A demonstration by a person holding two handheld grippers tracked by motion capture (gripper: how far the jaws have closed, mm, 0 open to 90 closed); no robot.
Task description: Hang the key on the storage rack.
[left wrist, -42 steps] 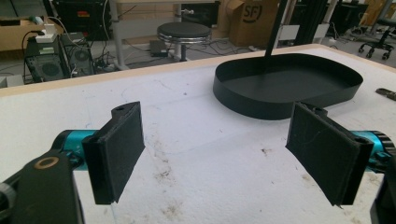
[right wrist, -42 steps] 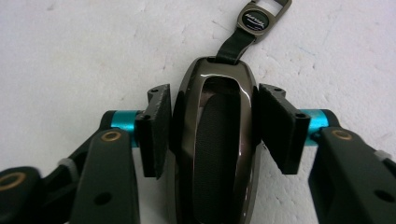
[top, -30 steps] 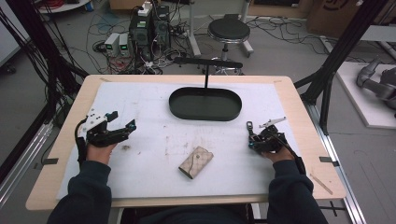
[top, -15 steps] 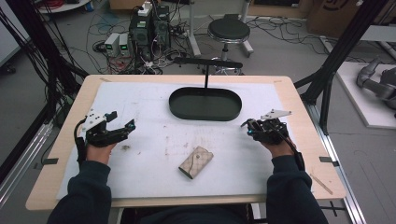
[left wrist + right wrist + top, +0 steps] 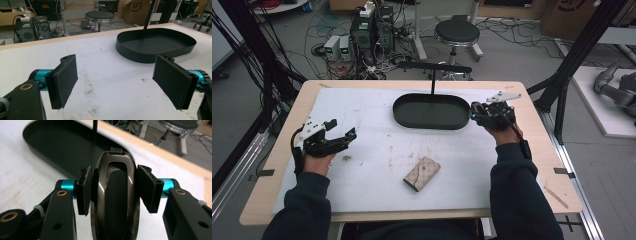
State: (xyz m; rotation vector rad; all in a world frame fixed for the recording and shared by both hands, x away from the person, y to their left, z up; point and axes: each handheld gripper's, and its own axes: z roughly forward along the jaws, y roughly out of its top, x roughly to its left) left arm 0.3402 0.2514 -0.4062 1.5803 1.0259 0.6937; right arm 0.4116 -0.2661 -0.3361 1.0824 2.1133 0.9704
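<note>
1. Table [image 5: 532, 165], white-topped with a wood edge. Landmark: the black oval tray [image 5: 430, 111] with an upright post, toward the far side.
2. Tray looks bare inside in the high view. My left gripper view looks across its rim from low down; my right gripper view shows its near end just behind my jaws.
3. Patterned pouch [image 5: 422, 173] lies flat, well toward my side of the tray, roughly level with its middle, touching neither gripper.
4. My left gripper [image 5: 339, 131] is well to the tray's left and nearer me. Jaws wide apart, nothing between them; its own view shows both pads [image 5: 65, 80] with only stained tabletop in the gap.
5. My right gripper [image 5: 476, 111] sits at the tray's right end, just beside the rim. From above I cannot tell what it carries. Its own view does: jaws closed onto a glossy dark oval key fob [image 5: 115, 197], pinched from both sides, standing lengthwise.
</note>
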